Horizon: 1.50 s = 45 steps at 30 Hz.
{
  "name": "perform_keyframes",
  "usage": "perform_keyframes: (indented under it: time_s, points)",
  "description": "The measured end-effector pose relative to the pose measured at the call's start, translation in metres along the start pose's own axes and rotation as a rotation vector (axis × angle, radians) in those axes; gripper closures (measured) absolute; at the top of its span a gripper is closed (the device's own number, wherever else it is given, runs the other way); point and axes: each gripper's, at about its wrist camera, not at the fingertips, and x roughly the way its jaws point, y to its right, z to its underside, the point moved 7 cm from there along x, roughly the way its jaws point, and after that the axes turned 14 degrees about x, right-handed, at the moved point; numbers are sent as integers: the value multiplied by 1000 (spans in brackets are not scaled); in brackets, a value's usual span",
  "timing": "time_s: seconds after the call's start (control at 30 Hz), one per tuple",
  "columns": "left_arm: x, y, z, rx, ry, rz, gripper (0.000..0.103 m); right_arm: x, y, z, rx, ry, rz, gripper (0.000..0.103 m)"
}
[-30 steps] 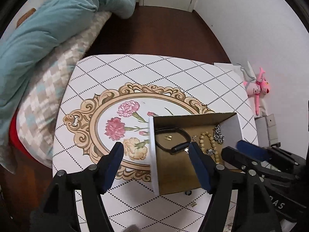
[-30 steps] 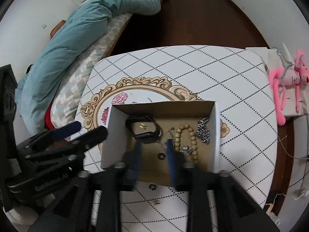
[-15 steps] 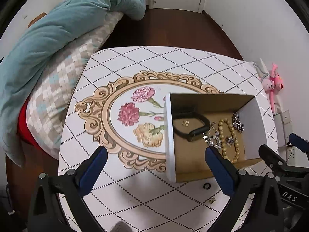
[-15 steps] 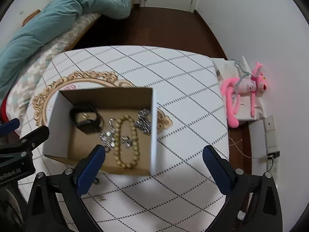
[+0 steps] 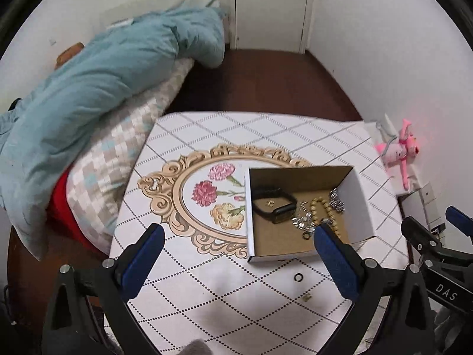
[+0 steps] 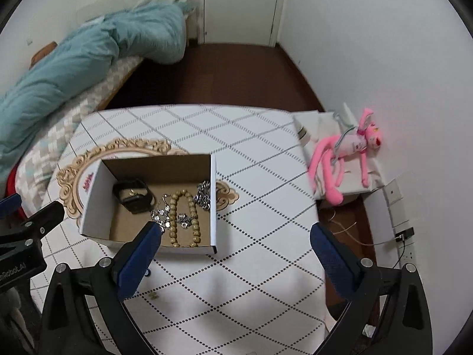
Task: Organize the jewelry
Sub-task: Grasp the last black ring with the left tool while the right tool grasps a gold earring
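An open cardboard box point(image 5: 359, 204) point(image 6: 97, 201) stands on the patterned table. It holds a black watch point(image 5: 273, 204) point(image 6: 133, 196), a wooden bead bracelet point(image 5: 320, 207) point(image 6: 183, 216), silver chains point(image 6: 204, 195) and a small black ring point(image 5: 306, 236). A loose black ring point(image 5: 298, 277) and a small gold piece point(image 5: 306, 297) point(image 6: 152, 295) lie on the table in front of the box. My left gripper point(image 5: 236, 254) is open and empty, near the box's front left. My right gripper point(image 6: 236, 251) is open and empty, to the box's right.
The table point(image 5: 207, 295) has a white diamond-pattern top with a floral oval. A bed with a teal duvet point(image 5: 88, 88) lies to the left. A pink plush toy point(image 6: 351, 151) lies on a white box at the right wall. Dark floor and a door are beyond.
Both grippers opened wide and pulled back and up from the box. The right gripper let go inside the box and shifted right; a small ring now lies in the box.
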Motion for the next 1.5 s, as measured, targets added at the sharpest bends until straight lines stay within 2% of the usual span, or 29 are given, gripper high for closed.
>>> perform_keyframes:
  time_s: [0.23,0.4,0.5,0.63,0.73,0.8,0.87,0.97,1.03,1.1,1.17,1.2,1.23,1.3,1.37,1.5]
  points:
    - [-36,3,-7,-15,67,12,0,-48,7,-9,42,86,-22,1]
    - [-50,5,-10,-16,89,29,0,-65,8,-9,54,102,-37,1]
    - [-49,4,-8,-26,73,6,0,-69,9,-7,62,100,-47,1]
    - [-36,-3,6,-28,36,-52,0,-55,7,8,79,38,-76,1]
    - [-11,-11,31,-26,-20,-94,0,-24,-1,37,76,-46,-96,1]
    - [7,-15,50,-25,-60,-96,0,-3,-10,59,67,-101,-117,2]
    - [26,-19,72,-21,-111,-101,0,23,-21,85,46,-166,-137,16]
    - [50,-26,101,-2,-184,-134,0,53,-36,117,30,-239,-160,28]
    - [62,-31,118,8,-225,-147,0,67,-45,133,12,-254,-161,36]
    - [68,-37,130,4,-253,-152,0,78,-53,145,-7,-263,-165,38]
    - [72,-41,138,1,-274,-149,0,85,-60,152,-28,-265,-153,46]
    - [74,-43,141,0,-281,-149,0,86,-62,154,-49,-237,-141,47]
    - [75,-44,145,1,-288,-150,0,85,-65,156,-68,-223,-130,56]
    - [76,-46,149,1,-295,-146,0,83,-70,159,-109,-188,-99,63]
    - [78,-45,150,1,-300,-137,0,79,-73,162,-134,-165,-102,89]
    - [81,-35,148,16,-301,-117,0,78,-67,161,-93,-175,-139,90]
